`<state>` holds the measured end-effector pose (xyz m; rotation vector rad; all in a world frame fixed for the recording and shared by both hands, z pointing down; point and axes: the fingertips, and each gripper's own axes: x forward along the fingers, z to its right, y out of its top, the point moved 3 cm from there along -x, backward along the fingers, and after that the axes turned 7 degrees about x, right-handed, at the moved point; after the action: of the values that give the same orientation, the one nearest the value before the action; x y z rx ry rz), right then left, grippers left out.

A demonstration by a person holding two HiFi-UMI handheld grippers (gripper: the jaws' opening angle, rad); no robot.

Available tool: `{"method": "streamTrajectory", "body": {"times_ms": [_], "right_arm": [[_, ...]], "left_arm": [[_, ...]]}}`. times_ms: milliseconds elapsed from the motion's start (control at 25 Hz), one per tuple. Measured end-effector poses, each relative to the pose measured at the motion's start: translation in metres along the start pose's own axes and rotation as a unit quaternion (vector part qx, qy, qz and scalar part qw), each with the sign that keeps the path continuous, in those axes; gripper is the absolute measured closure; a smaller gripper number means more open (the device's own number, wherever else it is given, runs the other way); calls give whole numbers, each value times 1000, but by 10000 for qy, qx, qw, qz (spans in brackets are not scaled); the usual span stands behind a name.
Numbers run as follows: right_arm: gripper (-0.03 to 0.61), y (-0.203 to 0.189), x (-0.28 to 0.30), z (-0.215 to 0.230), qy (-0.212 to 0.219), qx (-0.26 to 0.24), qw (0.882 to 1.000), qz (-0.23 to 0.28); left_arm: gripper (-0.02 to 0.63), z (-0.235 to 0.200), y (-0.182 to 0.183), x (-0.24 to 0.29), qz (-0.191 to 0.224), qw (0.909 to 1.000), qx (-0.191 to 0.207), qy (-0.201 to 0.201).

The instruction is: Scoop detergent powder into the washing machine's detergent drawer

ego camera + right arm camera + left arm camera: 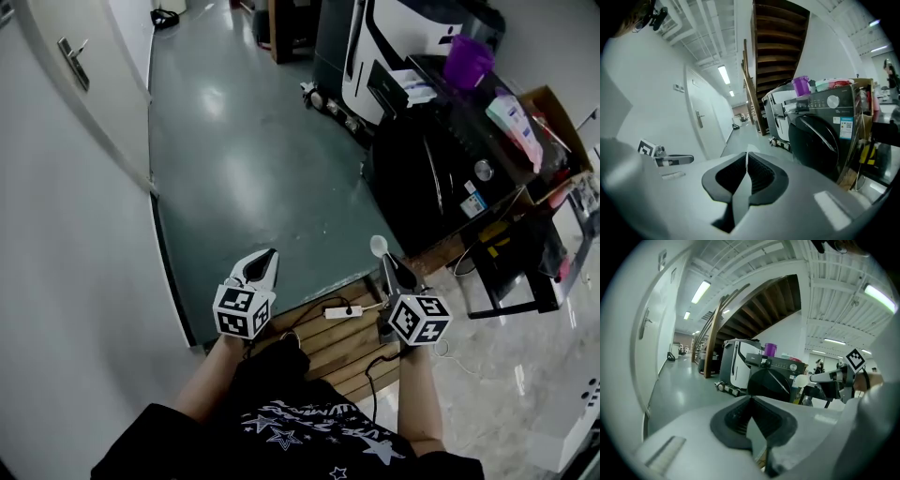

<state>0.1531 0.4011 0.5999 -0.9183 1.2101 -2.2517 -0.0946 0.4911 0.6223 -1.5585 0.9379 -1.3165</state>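
We couldn't pick out the detergent drawer anywhere on the washing machine [441, 178] from the head view; its top was just too dark. The scoop [378, 246] only showed its bowl there. Its handle was buried in the right gripper [387, 264], whose own view caught just a white sliver. The sticker [847, 125] print was too tiny to read. The white unit [567, 422] got chopped off at the corner, so no clue what it was.

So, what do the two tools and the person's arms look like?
The left tool and the right tool are both light grey, with two tapering jaws lined with dark ribbed pads. Each carries a cube with black-and-white square markers. The person wears a black short-sleeved shirt printed with white stars.
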Motion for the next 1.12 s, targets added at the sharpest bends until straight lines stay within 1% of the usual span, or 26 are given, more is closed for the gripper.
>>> {"method": "streamTrajectory", "body": {"times_ms": [160,280,360,520,680,840,960,1120], "right_arm": [[541,54,33,-21,-112,45,9999,65],[541,86,50,-28,-161,-29,9997,160],[541,103,60,-27,-183,-10,9995,250],[541,136,80,-12,-261,145,9983,492],[541,166,100,13,-313,229,9969,688],[541,200,126,57,-456,451,9946,812],[541,238,145,95,-544,631,9926,887],[541,306,165,135,-544,661,9900,1120]], "left_arm": [[614,-44,42,12,-81,9996,173,-223],[614,-70,69,16,-33,9997,122,-198],[614,-82,84,20,63,9998,56,-175],[614,-93,109,49,144,9995,115,-253],[614,-95,130,93,132,9990,169,-401],[614,-93,157,151,42,9982,202,-571],[614,-86,193,205,1,9967,348,-732],[614,-75,257,285,-14,9930,611,-1013]]}}
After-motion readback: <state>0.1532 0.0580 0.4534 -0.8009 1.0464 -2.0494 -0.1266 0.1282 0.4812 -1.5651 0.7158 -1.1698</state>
